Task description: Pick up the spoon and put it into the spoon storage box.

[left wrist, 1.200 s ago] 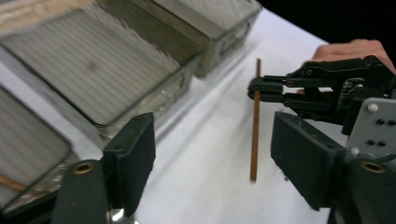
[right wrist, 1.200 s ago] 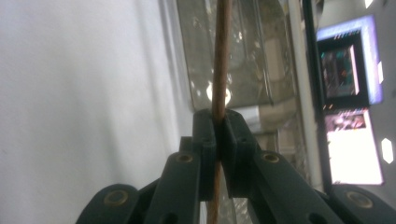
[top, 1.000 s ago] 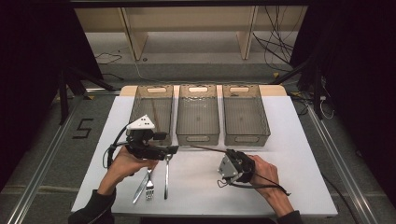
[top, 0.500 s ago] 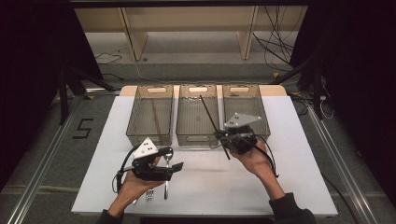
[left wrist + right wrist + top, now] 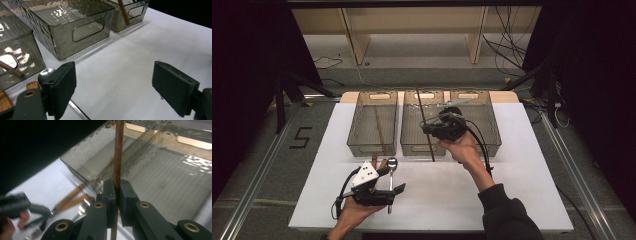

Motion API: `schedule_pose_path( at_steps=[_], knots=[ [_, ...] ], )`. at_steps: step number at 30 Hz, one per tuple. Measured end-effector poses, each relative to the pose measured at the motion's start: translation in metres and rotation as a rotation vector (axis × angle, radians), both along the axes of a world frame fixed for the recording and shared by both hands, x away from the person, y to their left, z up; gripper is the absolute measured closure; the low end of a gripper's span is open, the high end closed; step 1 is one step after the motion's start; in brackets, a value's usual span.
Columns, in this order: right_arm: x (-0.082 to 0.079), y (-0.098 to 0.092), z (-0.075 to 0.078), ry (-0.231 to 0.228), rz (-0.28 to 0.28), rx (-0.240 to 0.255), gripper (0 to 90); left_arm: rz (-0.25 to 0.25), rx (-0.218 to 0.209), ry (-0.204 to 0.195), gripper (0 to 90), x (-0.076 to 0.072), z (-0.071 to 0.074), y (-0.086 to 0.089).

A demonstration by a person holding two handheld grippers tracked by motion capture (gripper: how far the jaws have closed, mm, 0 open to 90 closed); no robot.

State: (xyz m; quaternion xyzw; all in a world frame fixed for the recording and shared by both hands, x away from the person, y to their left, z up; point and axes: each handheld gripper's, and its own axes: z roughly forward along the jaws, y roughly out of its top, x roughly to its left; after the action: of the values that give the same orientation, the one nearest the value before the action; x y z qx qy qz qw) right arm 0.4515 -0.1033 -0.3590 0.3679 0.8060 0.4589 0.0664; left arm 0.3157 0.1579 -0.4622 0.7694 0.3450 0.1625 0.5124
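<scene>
My right gripper (image 5: 432, 129) is shut on a long brown chopstick (image 5: 426, 125) and holds it above the middle clear bin (image 5: 412, 149). In the right gripper view the chopstick (image 5: 118, 155) runs up between the pressed pads (image 5: 110, 192). My left gripper (image 5: 393, 196) is low over the table near the front edge. Its jaws have just been opening and stand wide in the left gripper view (image 5: 113, 82), with bare table between them. A metal spoon (image 5: 391, 165) lies beside one jaw, its bowl (image 5: 46, 73) just past the jaw tip.
Three clear bins stand in a row at the back; the left bin (image 5: 357, 142) holds another brown chopstick (image 5: 379, 127), and the right bin (image 5: 492, 142) is behind my right hand. Wooden-handled cutlery (image 5: 71, 197) lies by my left gripper. The white table (image 5: 512, 200) has free room on the right.
My right gripper has lifted the chopstick off the table and carried it back over the middle bin, turning it. My left gripper has come down and nearer the front edge, beside the spoon.
</scene>
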Motion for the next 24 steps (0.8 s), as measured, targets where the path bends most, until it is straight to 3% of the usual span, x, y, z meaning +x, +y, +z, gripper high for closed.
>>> schedule_pose_path(
  at_steps=[4, 15, 24],
  knots=[
    [0.012, 0.016, 0.004, 0.04, 0.003, 0.024, 85.1, 0.013, -0.019, -0.01, 19.0, -0.004, -0.002, 0.003],
    [0.046, 0.061, 0.007, 0.138, 0.008, 0.083, 85.1, -0.005, -0.008, -0.007, 17.5, -0.012, -0.006, 0.0],
    [0.069, 0.092, 0.003, 0.182, -0.009, 0.085, 85.1, -0.005, 0.001, -0.021, 17.4, -0.013, -0.008, -0.002]
  ],
)
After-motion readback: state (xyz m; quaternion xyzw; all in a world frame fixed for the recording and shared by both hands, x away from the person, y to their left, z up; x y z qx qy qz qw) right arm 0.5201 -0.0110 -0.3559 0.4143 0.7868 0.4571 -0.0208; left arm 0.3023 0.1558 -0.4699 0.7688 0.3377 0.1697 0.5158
